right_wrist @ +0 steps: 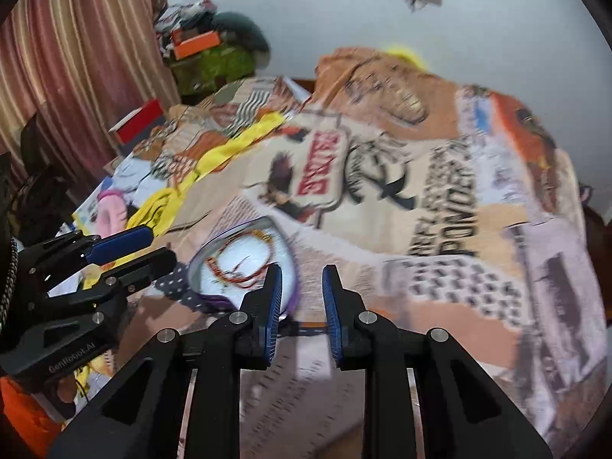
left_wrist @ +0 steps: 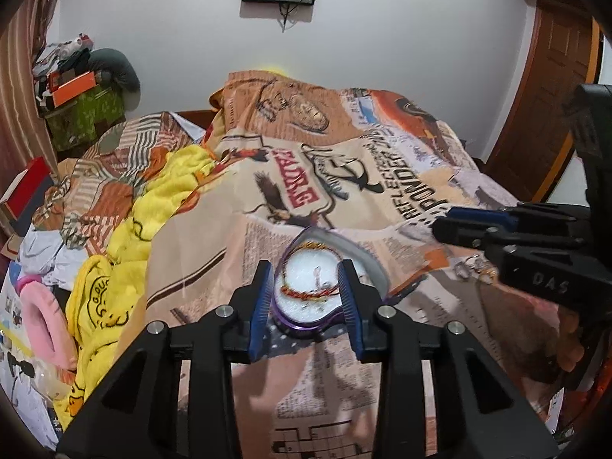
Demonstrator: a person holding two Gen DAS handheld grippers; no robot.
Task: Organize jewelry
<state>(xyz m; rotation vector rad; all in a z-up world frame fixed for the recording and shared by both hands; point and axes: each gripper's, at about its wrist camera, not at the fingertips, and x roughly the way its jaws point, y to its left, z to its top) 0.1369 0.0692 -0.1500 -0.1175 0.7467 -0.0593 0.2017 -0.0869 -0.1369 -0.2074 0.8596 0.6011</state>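
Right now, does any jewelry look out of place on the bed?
Yes. A few small rings lie loose on the bedspread, right of the heart-shaped box that holds the red bracelet.

A purple-rimmed heart-shaped box (left_wrist: 306, 287) has a white lining and holds a red, orange and yellow braided bracelet (left_wrist: 310, 293). The bedspread (left_wrist: 382, 176) is tan and orange with newspaper print, an eagle and red lettering. The yellow blanket (left_wrist: 153, 206) carries black duck outlines. The curtain (right_wrist: 95, 57) is pink-and-cream striped.
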